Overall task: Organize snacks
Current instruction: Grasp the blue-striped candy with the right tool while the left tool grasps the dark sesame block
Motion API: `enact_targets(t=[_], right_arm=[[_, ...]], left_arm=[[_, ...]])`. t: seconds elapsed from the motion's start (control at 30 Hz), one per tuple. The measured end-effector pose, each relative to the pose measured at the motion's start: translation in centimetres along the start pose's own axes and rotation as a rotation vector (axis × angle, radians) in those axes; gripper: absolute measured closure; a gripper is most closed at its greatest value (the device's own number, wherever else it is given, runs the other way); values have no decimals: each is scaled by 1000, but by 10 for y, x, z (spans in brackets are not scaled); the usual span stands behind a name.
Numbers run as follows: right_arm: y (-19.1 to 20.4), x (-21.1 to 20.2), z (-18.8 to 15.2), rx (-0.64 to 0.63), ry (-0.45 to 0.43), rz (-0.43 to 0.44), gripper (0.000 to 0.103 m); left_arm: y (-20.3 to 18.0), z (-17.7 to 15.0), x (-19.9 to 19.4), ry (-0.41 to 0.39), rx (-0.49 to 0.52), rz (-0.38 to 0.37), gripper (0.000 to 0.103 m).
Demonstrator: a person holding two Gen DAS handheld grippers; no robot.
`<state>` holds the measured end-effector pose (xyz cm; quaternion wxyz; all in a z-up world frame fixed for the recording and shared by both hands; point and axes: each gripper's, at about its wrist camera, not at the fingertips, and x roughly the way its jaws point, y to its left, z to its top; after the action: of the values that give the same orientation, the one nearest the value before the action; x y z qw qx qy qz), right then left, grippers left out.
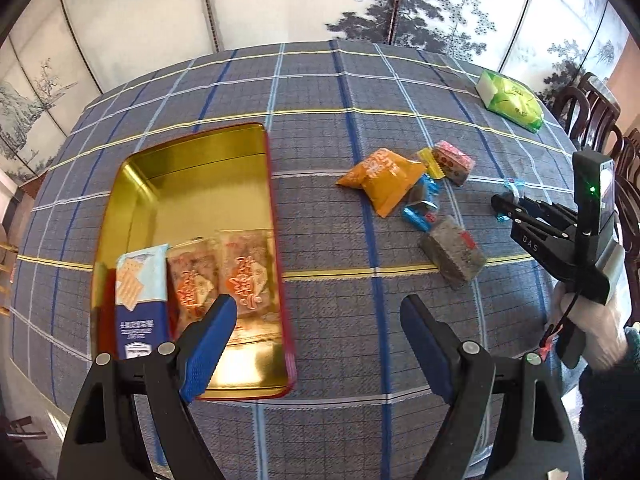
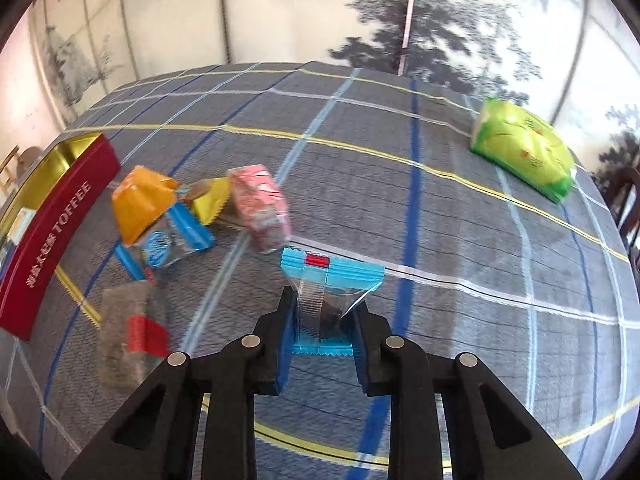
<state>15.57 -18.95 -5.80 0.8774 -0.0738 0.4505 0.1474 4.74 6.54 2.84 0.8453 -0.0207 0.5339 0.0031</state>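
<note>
A gold-lined tin [image 1: 192, 184] with a red TOFFEE wall [image 2: 56, 236] lies on the plaid table and holds a blue cracker pack [image 1: 140, 292] and two orange-printed packs [image 1: 244, 276]. My left gripper [image 1: 320, 320] is open and empty above the tin's near right corner. My right gripper [image 2: 324, 300] is shut on a clear blue-edged candy packet [image 2: 328, 280], also seen in the left wrist view [image 1: 510, 196]. Loose snacks lie between: an orange bag [image 1: 384, 180], a pink pack [image 1: 454, 160], a grey pack [image 1: 454, 252] and blue wrappers [image 1: 420, 210].
A green tissue pack [image 1: 512, 100] lies at the table's far right. Dark wooden chairs [image 1: 592, 112] stand by the right edge. A painted folding screen [image 1: 280, 0] stands behind the table.
</note>
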Motion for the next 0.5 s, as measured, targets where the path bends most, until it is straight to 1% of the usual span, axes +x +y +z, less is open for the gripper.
enact_targets(t=[0.07, 0.13, 0.23, 0.5], right_arm=[[-12, -2, -4, 48, -16, -50, 77], [-24, -4, -5, 93, -19, -75, 77], [-30, -5, -8, 111, -16, -112, 77], [-32, -6, -9, 122, -21, -110, 77]], left_arm=[[-13, 5, 6, 7, 10, -21, 22], [-26, 11, 12, 9, 20, -37, 22], [-44, 19, 27, 34, 11, -57, 22], [-69, 35, 63, 130, -86, -89, 23]])
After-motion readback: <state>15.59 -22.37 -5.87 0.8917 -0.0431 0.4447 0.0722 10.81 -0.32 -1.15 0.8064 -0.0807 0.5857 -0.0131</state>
